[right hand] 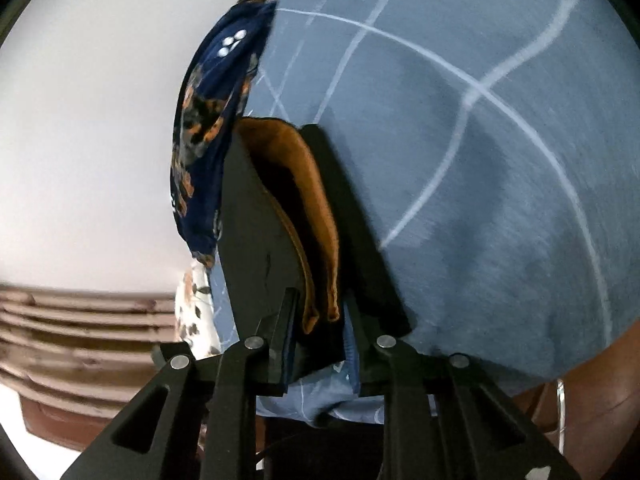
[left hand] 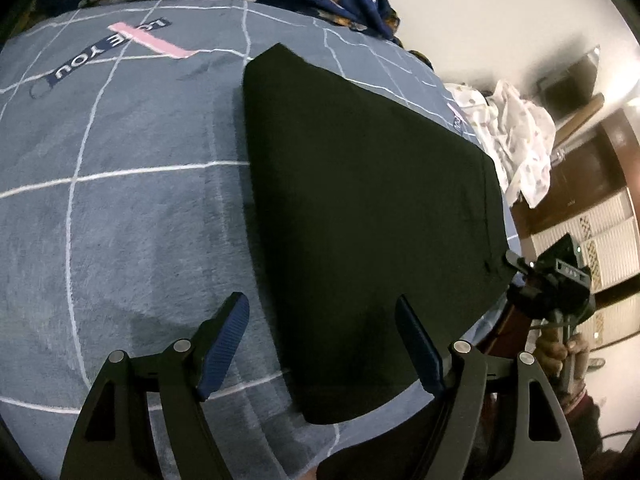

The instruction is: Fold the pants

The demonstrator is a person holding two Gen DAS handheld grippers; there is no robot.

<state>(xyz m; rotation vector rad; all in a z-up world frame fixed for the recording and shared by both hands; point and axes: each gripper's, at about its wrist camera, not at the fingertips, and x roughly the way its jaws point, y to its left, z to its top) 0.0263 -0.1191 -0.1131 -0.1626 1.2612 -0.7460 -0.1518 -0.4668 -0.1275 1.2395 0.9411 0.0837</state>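
Black pants [left hand: 360,216] lie folded on the grey grid-patterned bed [left hand: 132,220]. Left tongs [left hand: 324,344] hover spread wide, gripping nothing. Right tongs [right hand: 316,332] are clamped on the pants' edge.

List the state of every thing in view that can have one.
Black pants: folded, lying flat on the bed, near edge lifted where it is gripped.
Brown lining: showing between the black layers.
Left tongs: open, above the pants.
Right tongs: shut on the pants edge.
Blue blanket: spread flat.
White cloth: crumpled.
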